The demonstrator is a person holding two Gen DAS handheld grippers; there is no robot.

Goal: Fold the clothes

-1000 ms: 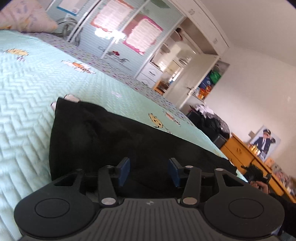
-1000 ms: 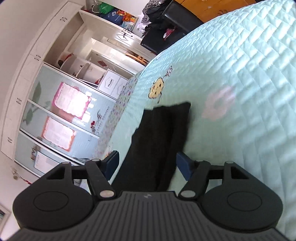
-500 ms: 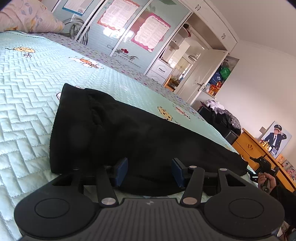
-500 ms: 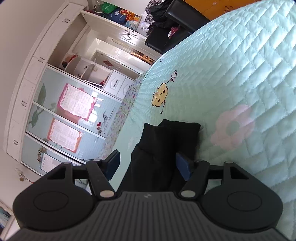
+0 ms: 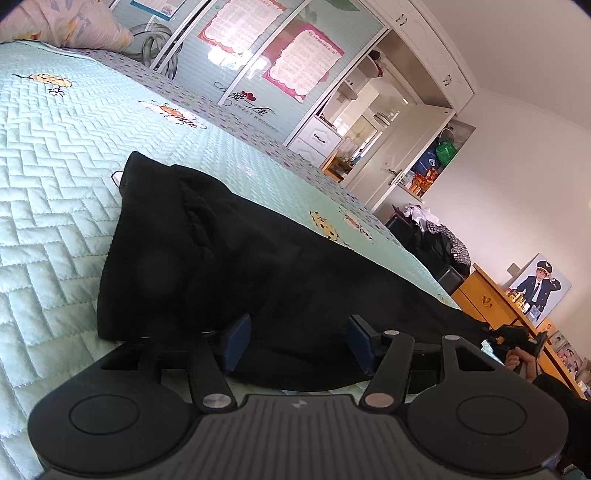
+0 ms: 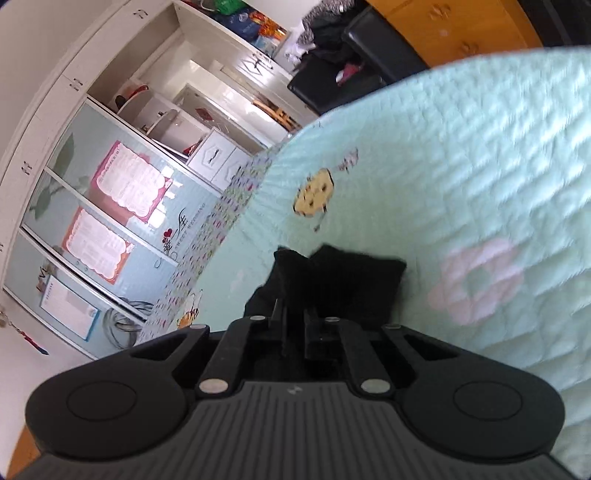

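A black garment (image 5: 258, 258), long like trousers, lies stretched across the pale green quilt (image 5: 55, 184). My left gripper (image 5: 298, 345) sits low at its near edge. Its blue pads (image 5: 236, 341) stand apart and are opening, with the cloth's edge lying between them, not pinched. In the right wrist view the garment's narrow end (image 6: 351, 280) sticks out past my right gripper (image 6: 294, 328), whose jaws are closing tight on the cloth and hold it a little above the quilt (image 6: 480, 166). The right gripper (image 5: 517, 338) and the hand holding it show at the far right of the left wrist view.
A pillow (image 5: 74, 26) lies at the bed's far corner. Wardrobe doors with pink posters (image 5: 258, 55) and open white shelves (image 6: 192, 110) run along the bed. A wooden dresser (image 5: 491, 299) and a black stool piled with clothes (image 5: 436, 236) stand past the bed's end.
My right gripper's jaws have come together on the garment's narrow end and raised it slightly. The left gripper's pads have spread a little wider over the cloth's edge.
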